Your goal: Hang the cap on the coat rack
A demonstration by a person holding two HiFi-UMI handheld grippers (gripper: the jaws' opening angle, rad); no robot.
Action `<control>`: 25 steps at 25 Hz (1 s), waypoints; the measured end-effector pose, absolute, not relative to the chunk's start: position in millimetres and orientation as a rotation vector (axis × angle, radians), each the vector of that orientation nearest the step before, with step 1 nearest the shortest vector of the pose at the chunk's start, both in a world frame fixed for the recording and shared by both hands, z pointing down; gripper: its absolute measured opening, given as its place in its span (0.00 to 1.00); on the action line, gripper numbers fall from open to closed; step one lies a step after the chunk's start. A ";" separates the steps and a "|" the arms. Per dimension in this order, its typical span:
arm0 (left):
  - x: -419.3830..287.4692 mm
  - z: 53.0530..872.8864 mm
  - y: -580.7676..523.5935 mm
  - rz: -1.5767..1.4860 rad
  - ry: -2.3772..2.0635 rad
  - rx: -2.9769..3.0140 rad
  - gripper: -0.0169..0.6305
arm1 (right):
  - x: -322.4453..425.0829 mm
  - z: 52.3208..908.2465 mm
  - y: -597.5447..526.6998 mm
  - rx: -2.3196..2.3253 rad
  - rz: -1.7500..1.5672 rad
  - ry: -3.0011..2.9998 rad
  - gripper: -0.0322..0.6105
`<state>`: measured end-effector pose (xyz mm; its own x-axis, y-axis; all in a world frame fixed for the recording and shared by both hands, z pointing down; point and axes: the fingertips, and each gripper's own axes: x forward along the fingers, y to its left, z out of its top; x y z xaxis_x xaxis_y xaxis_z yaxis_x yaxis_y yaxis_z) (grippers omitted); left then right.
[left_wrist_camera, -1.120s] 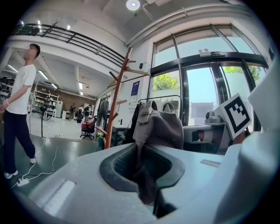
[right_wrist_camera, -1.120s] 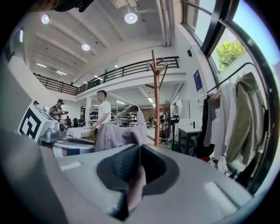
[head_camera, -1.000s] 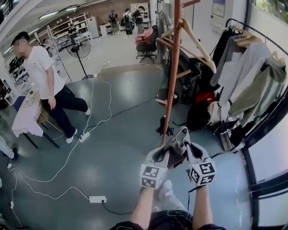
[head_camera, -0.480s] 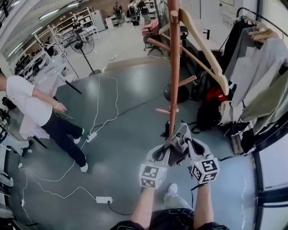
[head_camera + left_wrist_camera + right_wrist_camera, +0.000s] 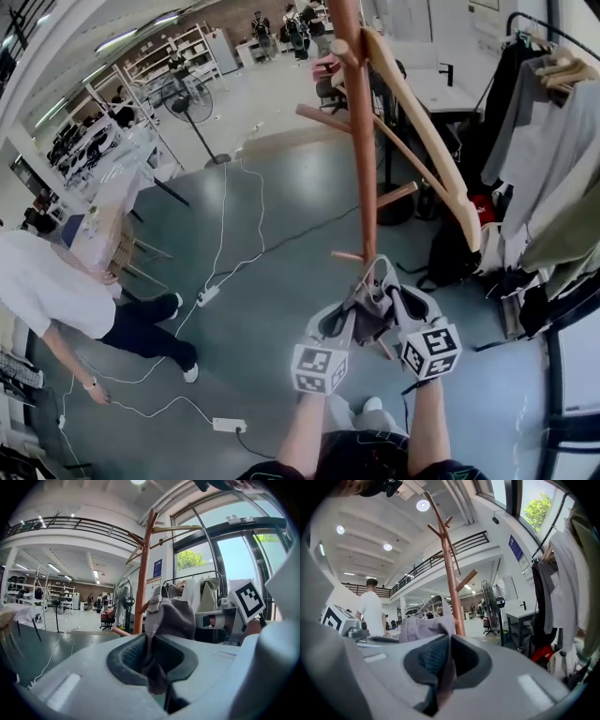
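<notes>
Drooping grey-brown cap (image 5: 367,317), soft, crumpled

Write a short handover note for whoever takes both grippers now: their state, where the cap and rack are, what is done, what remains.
Left gripper: shut on one edge of the grey cap.
Right gripper: shut on the opposite edge; the cap is held between the two.
Coat rack: directly ahead, its wooden pole just beyond the cap, a short peg near it.
Done: cap held up at the rack.
Left: hook the cap over a peg, then open both grippers.
</notes>
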<state>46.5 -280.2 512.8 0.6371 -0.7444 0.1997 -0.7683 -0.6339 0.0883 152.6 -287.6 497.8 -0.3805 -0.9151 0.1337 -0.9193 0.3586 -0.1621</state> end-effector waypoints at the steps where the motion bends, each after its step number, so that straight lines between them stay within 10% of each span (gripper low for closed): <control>1: 47.1 515.0 -283.8 0.219 -1.255 2.684 0.10 | 152.5 499.4 -292.1 1.731 0.333 -2.572 0.08; 25: 64.1 591.6 -376.6 0.340 -1.130 2.549 0.10 | 158.7 565.3 -382.7 1.721 0.510 -2.429 0.08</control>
